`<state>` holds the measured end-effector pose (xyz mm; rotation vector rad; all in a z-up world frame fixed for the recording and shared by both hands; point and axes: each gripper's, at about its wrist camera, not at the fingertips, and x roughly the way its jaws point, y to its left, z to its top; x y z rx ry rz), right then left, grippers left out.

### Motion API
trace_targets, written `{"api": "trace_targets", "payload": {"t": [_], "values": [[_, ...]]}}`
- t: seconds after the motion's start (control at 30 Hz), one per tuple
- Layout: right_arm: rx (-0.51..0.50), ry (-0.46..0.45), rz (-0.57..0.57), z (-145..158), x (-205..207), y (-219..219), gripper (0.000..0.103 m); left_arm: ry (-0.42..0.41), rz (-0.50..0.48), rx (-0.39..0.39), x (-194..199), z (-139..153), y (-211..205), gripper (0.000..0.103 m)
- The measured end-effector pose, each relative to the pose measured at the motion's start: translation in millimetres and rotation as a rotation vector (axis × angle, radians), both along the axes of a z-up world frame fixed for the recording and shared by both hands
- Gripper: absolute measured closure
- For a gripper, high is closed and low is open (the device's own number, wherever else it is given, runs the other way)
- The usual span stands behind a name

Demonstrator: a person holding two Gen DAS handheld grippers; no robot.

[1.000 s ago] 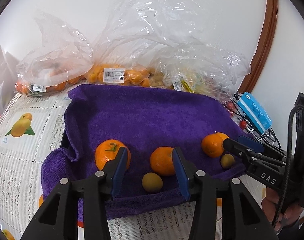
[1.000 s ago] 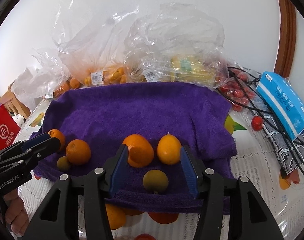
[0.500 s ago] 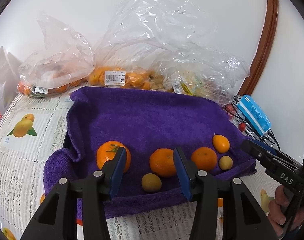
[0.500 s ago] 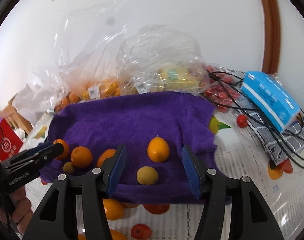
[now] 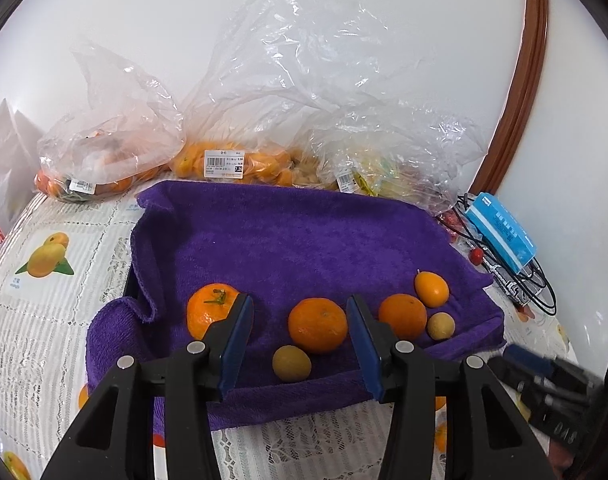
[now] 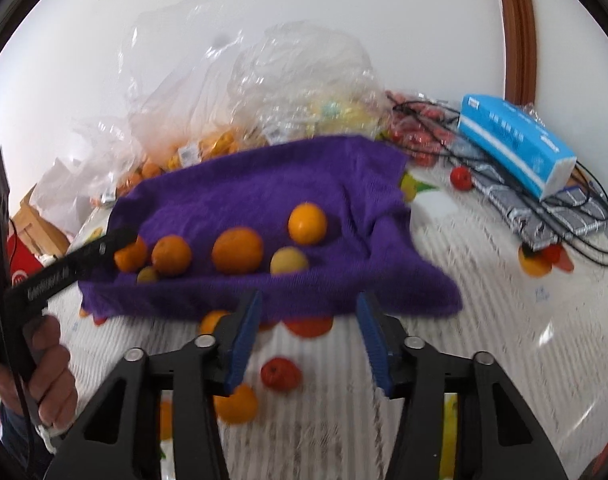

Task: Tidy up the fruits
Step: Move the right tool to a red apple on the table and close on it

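On the table a purple towel [image 5: 304, 248] carries a loose row of fruit near its front edge: a stemmed mandarin [image 5: 212, 315] at the left, a second mandarin [image 5: 318, 325] in the middle with a small yellow-green fruit [image 5: 291, 363] just in front of it, then a third orange [image 5: 402, 316], a pointed yellow-orange fruit [image 5: 432, 289] and a small pale fruit [image 5: 441, 325] close together at the right. The left gripper [image 5: 299, 340] hangs over the middle mandarin with its blue pads apart and nothing pressed between them. The right gripper [image 6: 308, 340] sits off the towel's front edge over the patterned cloth, its jaws closing on empty air. These fruits look light, round and inclined to roll on the soft pile; the mandarin skins should give under pressure, so I would take each across its widest middle with a gentle squeeze. The two small ones look firmer but slip-prone, needing the pads centred low. Bags of fruit [image 5: 227, 164] wait behind.
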<state>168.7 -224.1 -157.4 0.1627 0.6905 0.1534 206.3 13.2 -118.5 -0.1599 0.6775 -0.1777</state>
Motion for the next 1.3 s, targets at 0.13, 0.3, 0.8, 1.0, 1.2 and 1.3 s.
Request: {"api": "trace_targets", "payload": {"t": [0.13, 0.3, 0.8, 1.0, 1.2, 1.3], "values": [[-0.004, 0.019, 0.025, -6.5, -13.1, 7.7, 0.062, -0.002, -0.003, -0.003, -1.5, 1.3, -0.8, 0.057], [-0.017, 0.036, 0.043, -9.3, -17.6, 15.4, 0.066, -0.009, -0.011, 0.001, -3.5, 3.1, -3.3, 0.057], [-0.07, 0.109, 0.02, -31.1, -10.8, 21.3, 0.071, -0.011, 0.003, -0.023, -4.3, 6.7, 3.4, 0.057], [-0.076, 0.113, 0.018, -34.7, -5.1, 19.9, 0.071, -0.007, 0.0, -0.016, -4.0, 6.1, 3.2, 0.057], [-0.167, 0.08, 0.017, -36.5, -2.4, 29.2, 0.078, -0.004, -0.005, -0.01, -3.6, 4.8, 0.0, 0.057], [-0.183, 0.073, 0.017, -36.3, -3.8, 30.2, 0.078, 0.0, -0.011, -0.01, -3.8, 3.3, -1.1, 0.057]]}}
